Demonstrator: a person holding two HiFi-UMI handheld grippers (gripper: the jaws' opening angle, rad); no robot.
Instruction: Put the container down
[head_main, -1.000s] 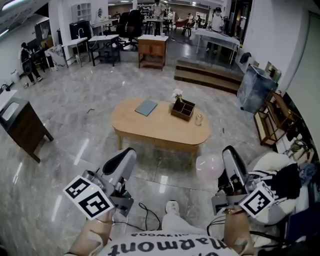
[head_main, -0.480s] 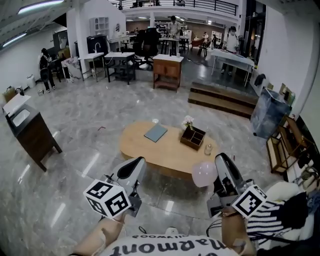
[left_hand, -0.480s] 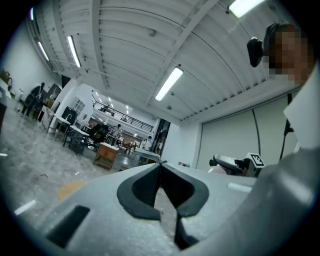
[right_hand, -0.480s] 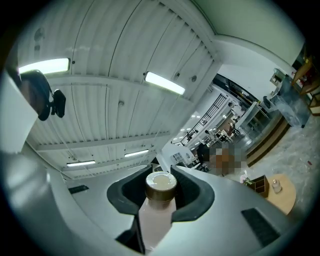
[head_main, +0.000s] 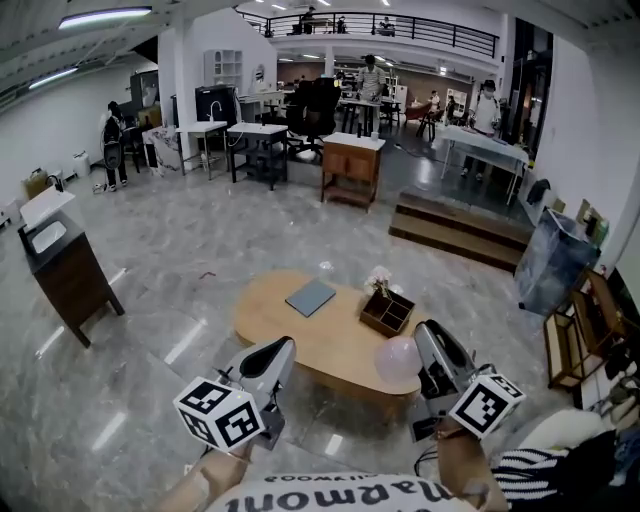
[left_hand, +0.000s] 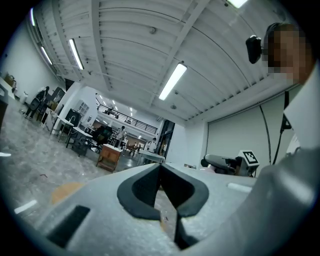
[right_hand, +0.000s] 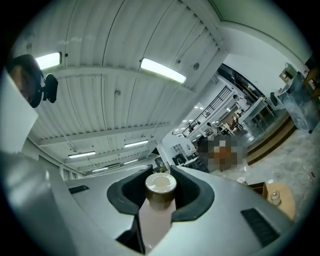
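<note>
The oval wooden tabletop lies ahead of the person, the left gripper points toward it with jaws pressed together and empty, and the right gripper has its jaws pinching the pink container, brown cap forward, in the air by the tabletop's near edge.

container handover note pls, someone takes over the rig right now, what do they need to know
Right gripper: shut on the pink container, held up in the air.
Left gripper: shut, nothing in it.
Oval wooden table: ahead of the person, with a grey book and a wooden box on it.
Done: container is in the grip.
Left: set it down, probably on a bare part of the table, then open the jaws.
</note>
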